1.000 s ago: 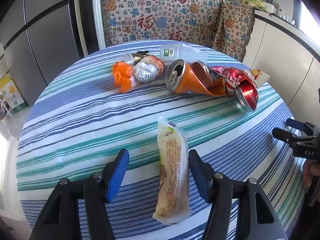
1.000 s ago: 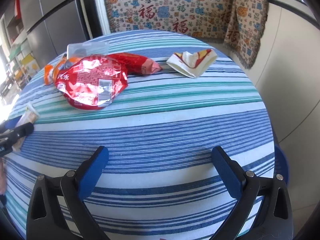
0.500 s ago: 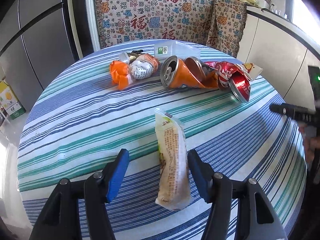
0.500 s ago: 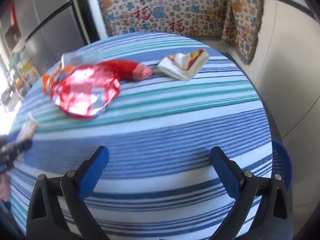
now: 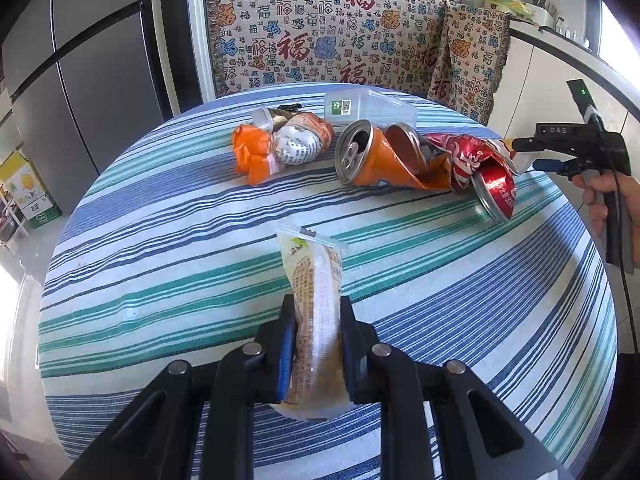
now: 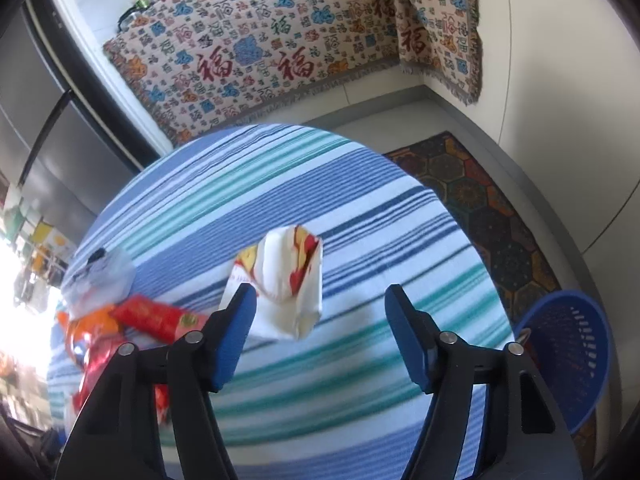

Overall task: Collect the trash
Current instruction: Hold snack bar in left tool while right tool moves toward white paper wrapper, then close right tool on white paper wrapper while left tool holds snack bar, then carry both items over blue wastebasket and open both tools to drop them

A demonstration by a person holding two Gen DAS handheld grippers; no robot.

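Striped tablecloth (image 5: 168,280) carries most trash uncollected. Left gripper (image 5: 316,344) is clamped on the snack wrapper (image 5: 316,300), not yet lifted away. Right gripper (image 6: 320,320), jaws just closing, stands apart around the white paper carton (image 6: 288,280). Crushed orange can (image 5: 380,156), red can (image 5: 496,192) remain; blue basket (image 6: 572,356) waits beside the table.

Bare tablecloth (image 5: 168,264) nearside (open); crushed cans (image 5: 384,156) crowd far edge
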